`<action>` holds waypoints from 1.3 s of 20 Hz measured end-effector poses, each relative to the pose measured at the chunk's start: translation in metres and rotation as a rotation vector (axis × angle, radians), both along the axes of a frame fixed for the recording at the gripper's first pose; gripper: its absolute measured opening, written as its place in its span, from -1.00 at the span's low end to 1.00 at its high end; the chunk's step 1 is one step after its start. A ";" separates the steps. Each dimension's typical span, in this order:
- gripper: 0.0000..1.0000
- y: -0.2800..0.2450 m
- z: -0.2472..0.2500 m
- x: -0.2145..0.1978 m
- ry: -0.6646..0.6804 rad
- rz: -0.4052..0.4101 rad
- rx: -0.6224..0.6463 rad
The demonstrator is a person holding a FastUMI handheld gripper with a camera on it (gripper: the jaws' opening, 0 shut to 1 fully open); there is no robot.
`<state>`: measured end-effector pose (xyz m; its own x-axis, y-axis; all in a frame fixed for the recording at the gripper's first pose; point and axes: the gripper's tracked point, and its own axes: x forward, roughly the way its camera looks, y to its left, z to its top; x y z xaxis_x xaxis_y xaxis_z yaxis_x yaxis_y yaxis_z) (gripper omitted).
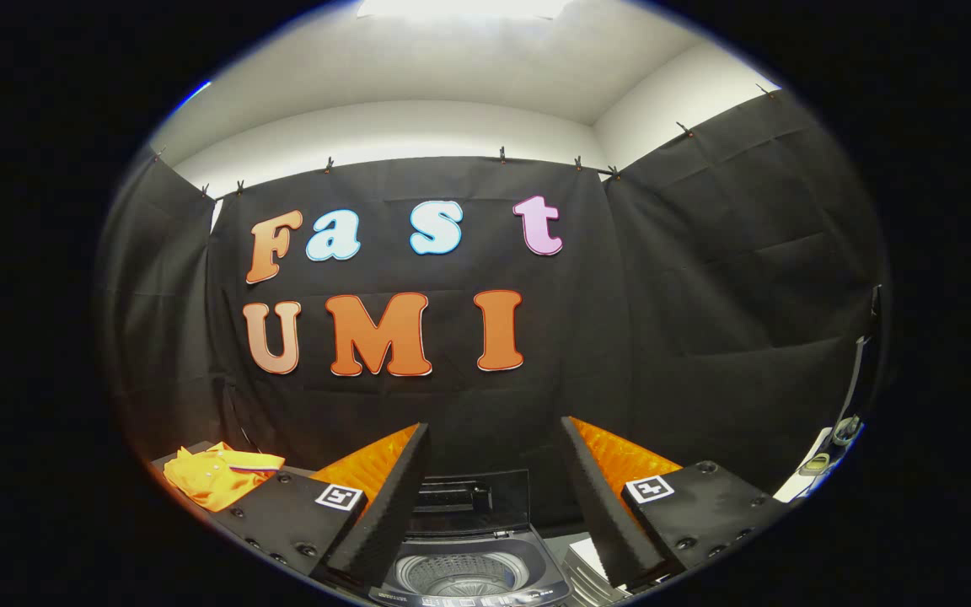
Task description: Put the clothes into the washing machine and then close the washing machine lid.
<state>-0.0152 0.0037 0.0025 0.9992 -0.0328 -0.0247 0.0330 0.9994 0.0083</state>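
Gripper (494, 438) agape above lid-up washing machine (469, 565)

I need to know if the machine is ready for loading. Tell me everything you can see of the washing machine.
The small dark grey top-loading washing machine sits low, between and just ahead of the open gripper's two fingers, touching neither. Its dark lid stands raised at the back, leaving the ribbed, pale metal drum open and, as far as visible, empty. A control strip runs along its near edge. Its lower body is out of sight.
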 end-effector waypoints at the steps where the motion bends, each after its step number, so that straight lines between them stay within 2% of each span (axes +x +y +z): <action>1: 0.95 0.000 -0.001 0.000 0.002 0.000 0.001; 6: 0.95 0.021 -0.001 0.004 0.007 0.014 0.002; 10: 0.95 0.058 0.004 0.010 0.001 0.061 -0.017; 16: 0.96 0.168 0.016 0.022 -0.022 0.242 0.019; 23: 0.96 0.317 0.009 0.030 0.034 0.465 0.117; 26: 0.96 0.370 -0.006 0.027 0.077 0.526 0.122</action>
<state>0.0119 0.3737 -0.0032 0.8750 0.4789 -0.0712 -0.4662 0.8731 0.1428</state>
